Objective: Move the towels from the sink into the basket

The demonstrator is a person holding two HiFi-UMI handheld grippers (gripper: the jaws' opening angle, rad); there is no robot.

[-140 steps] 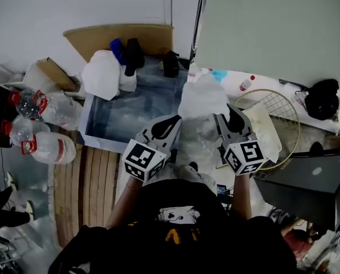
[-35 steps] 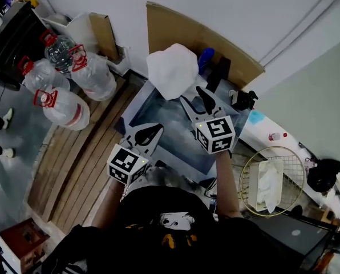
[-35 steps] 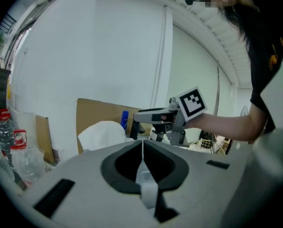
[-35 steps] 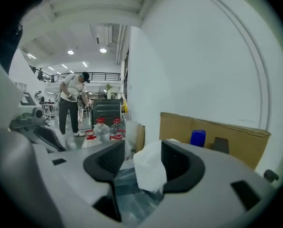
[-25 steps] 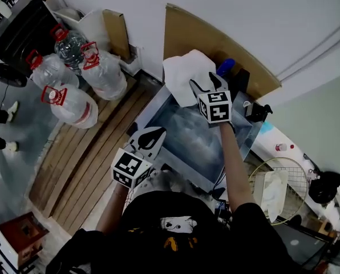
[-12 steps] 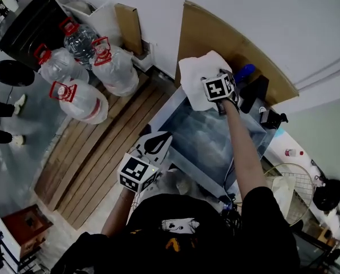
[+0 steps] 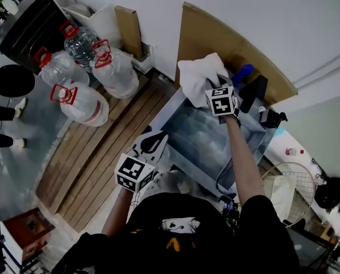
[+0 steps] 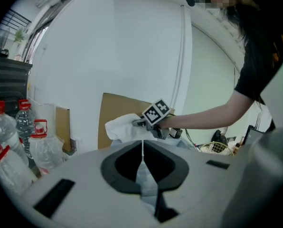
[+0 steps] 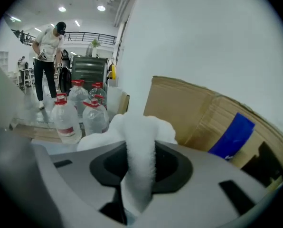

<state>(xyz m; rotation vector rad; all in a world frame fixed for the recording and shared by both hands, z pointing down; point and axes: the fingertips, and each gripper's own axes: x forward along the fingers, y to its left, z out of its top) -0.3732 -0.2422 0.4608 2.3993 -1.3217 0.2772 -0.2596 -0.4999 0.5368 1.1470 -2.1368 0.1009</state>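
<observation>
Right claw [image 9: 140,167] just closing on towel [image 7: 197,76] between its jaws, at sink [image 7: 165,112] rim

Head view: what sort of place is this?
Probably a workshop or test hall with a makeshift washing station: a steel sink beside wooden floorboards, large clear plastic water jugs with red handles, and a brown cardboard sheet against the wall.

White towel [image 7: 197,76], brown cardboard [image 7: 207,34], red-handled clear jugs [image 7: 81,103].

We log: sink [image 7: 198,138] middle open; towel [image 7: 195,79] fills its far-left corner; cardboard sheet [image 7: 210,36] walls the far side; 4 water jugs [image 7: 81,99] crowd the left; black container [image 7: 253,91] at far-right rim.
</observation>
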